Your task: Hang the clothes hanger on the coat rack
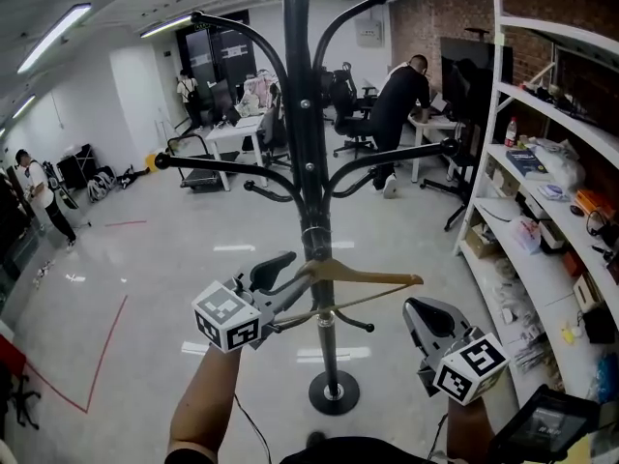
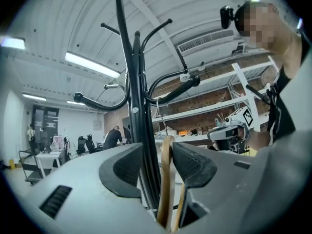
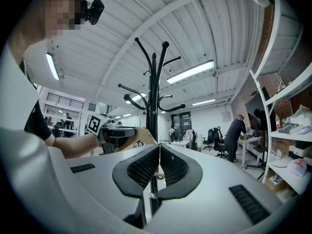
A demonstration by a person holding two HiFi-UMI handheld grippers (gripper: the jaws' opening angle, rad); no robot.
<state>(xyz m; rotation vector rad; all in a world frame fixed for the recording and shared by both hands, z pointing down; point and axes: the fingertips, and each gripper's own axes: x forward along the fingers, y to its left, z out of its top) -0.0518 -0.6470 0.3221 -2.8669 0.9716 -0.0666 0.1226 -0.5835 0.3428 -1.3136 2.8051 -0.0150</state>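
Note:
The black coat rack [image 1: 308, 162] stands straight ahead, its curved arms spreading at several heights. A wooden hanger [image 1: 372, 280] hangs level beside the pole at a lower arm. In the left gripper view its wire hook [image 2: 157, 101] rises to a curved arm [image 2: 180, 87] and seems looped over it. My left gripper [image 1: 293, 276] is open with the hanger's left end [image 2: 166, 179] between the jaws: the wood lies against the right pad [image 2: 192, 162], and the left pad stands apart. My right gripper [image 1: 418, 309] is to the right of the pole, shut and empty [image 3: 159, 152].
White shelving [image 1: 542, 162] full of small items runs along the brick wall on the right. The rack's round base [image 1: 334, 392] sits on the glossy floor just ahead. Desks, office chairs and several people are at the back, and red tape [image 1: 106, 346] marks the floor on the left.

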